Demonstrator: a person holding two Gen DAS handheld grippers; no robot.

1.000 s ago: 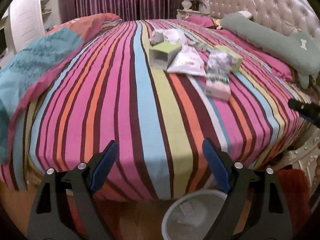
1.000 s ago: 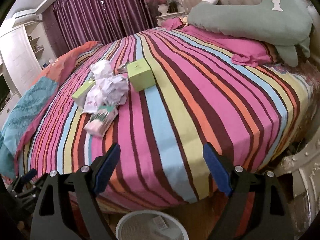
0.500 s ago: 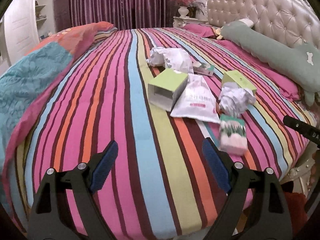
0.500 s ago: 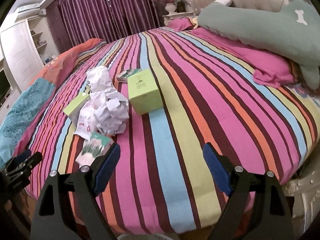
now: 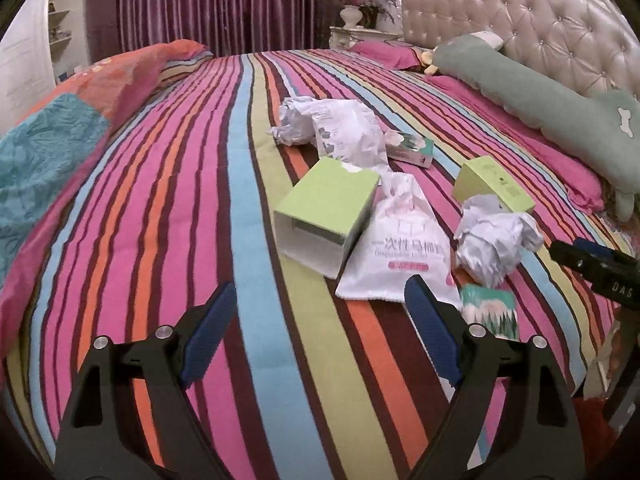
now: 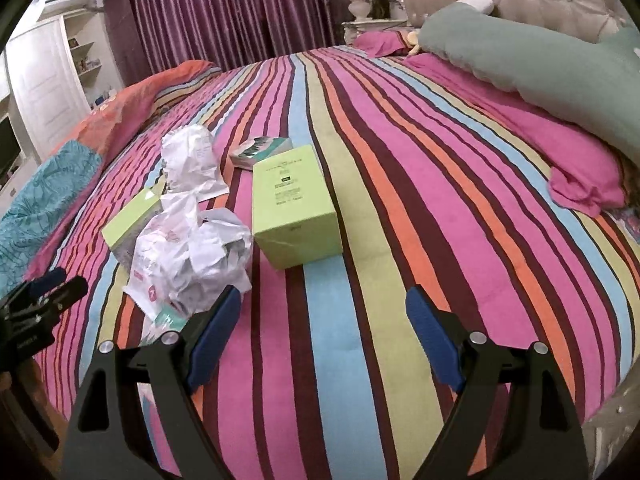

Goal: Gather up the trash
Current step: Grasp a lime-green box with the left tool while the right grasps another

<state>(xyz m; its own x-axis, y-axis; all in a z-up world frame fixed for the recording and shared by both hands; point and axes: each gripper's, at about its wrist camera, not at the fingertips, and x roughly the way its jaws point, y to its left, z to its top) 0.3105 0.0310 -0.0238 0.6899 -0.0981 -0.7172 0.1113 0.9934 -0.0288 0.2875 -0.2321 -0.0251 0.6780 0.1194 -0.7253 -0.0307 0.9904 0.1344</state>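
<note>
Trash lies in a cluster on the striped bed. In the left wrist view: an open green box (image 5: pixel 326 214), a white plastic bag (image 5: pixel 398 248), a crumpled paper ball (image 5: pixel 494 238), a small teal packet (image 5: pixel 490 314), a second green box (image 5: pixel 494 186) and crumpled white wrapping (image 5: pixel 340 128). My left gripper (image 5: pixel 320 328) is open and empty, just short of the bag. In the right wrist view: the closed green box (image 6: pixel 294 206), the crumpled paper and bag (image 6: pixel 192 252), the open box (image 6: pixel 134 216). My right gripper (image 6: pixel 324 332) is open and empty, in front of the closed box.
A long green plush pillow (image 5: pixel 536 92) and pink pillow (image 6: pixel 576 160) lie along the tufted headboard (image 5: pixel 532 12) at right. A teal and orange blanket (image 5: pixel 48 140) is bunched at left. The other gripper shows at the right edge (image 5: pixel 596 264).
Both grippers have risen from beside the bed and moved forward over it toward the trash. The white bin on the floor has dropped out of view. Both stay open.
</note>
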